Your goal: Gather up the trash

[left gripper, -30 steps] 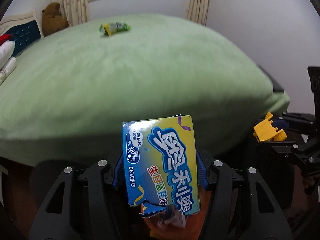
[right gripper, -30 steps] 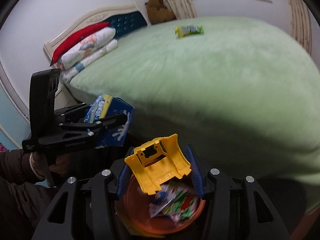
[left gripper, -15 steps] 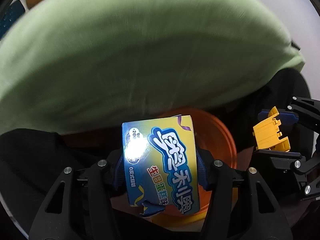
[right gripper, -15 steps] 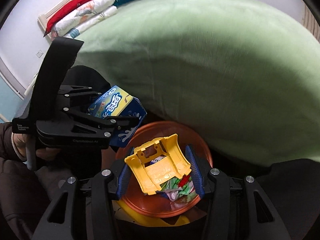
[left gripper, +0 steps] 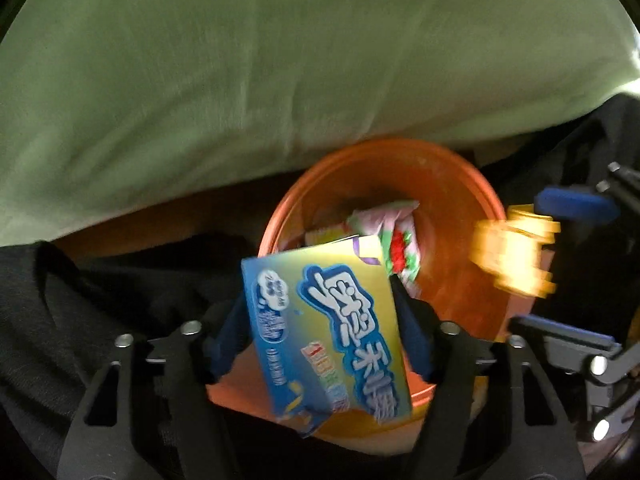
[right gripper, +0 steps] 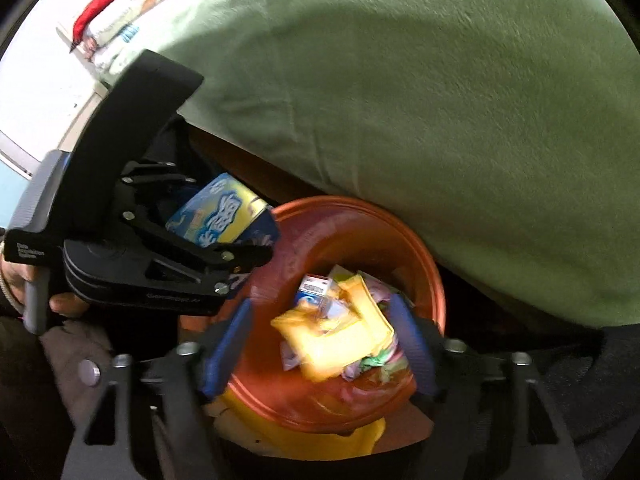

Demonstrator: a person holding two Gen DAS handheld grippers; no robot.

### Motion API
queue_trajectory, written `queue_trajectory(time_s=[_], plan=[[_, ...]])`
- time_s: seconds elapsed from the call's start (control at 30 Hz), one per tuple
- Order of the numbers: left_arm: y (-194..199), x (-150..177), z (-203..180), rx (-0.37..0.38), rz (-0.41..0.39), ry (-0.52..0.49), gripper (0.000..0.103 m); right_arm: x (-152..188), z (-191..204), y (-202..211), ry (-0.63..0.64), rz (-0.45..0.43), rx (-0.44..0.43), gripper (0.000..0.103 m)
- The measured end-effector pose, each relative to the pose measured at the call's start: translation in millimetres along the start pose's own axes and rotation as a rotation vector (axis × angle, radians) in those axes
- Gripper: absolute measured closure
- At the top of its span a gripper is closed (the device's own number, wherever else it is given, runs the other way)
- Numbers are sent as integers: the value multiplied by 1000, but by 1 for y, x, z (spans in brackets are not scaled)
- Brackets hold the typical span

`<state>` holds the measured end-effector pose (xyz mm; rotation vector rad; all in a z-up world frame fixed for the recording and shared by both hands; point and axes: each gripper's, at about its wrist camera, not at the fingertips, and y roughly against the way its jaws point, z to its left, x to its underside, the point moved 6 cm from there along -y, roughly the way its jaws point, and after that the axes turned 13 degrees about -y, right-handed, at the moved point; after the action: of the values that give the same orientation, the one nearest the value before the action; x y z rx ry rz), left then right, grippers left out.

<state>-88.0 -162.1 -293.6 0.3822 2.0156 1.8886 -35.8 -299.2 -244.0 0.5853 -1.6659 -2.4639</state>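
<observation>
An orange-rimmed bin (left gripper: 400,148) with several wrappers inside stands below the bed's edge. My left gripper (left gripper: 320,332) points down over it and its jaws are opening. The blue-and-yellow snack box (left gripper: 324,332) sits tilted and loose between the blue pads. My right gripper (right gripper: 320,340) is also over the bin (right gripper: 360,208), jaws opening. The yellow plastic piece (right gripper: 336,336) is blurred and free between its fingers, above the wrappers. From the left wrist view that piece (left gripper: 512,252) shows at the right, beside the right gripper (left gripper: 568,272). The right wrist view shows the left gripper (right gripper: 160,248) with the box (right gripper: 224,216).
The green bed cover (left gripper: 280,60) overhangs just behind the bin. Pillows (right gripper: 120,20) lie at the bed's far end. A person's hand (right gripper: 60,304) grips the left gripper's handle, and dark clothing (left gripper: 80,300) surrounds the bin on the near side.
Both grippers sank and tipped down from facing the bed to over the bin. Both jaws widened. The box tilted loose and the yellow piece dropped free of the pads.
</observation>
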Motion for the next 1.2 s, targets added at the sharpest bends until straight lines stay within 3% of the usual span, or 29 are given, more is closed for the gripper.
queue_trajectory(time_s=[0.1,0.3,0.4,0.53,0.7,0.97,1.2], plan=[[-7,2,4,15,30,23,31,-1,-4,3,-26,-7,-6,32],[3,3,11,8,-11,53,31,-3,-15,31,-88,-96,-18,32],[30,0,16,-47,-102,55,30,-13,-12,63,-117,-204,-67,29],[85,-14,20,-152,-295,51,30,-35,-6,105,-115,-351,-62,24],[155,-43,43,-254,-514,85,16,-76,-4,146,-94,-515,9,16],[210,-108,91,-340,-673,202,14,-149,-39,190,-219,-710,157,6],[219,-152,119,-391,-713,228,14,-191,-63,190,-318,-752,216,6]])
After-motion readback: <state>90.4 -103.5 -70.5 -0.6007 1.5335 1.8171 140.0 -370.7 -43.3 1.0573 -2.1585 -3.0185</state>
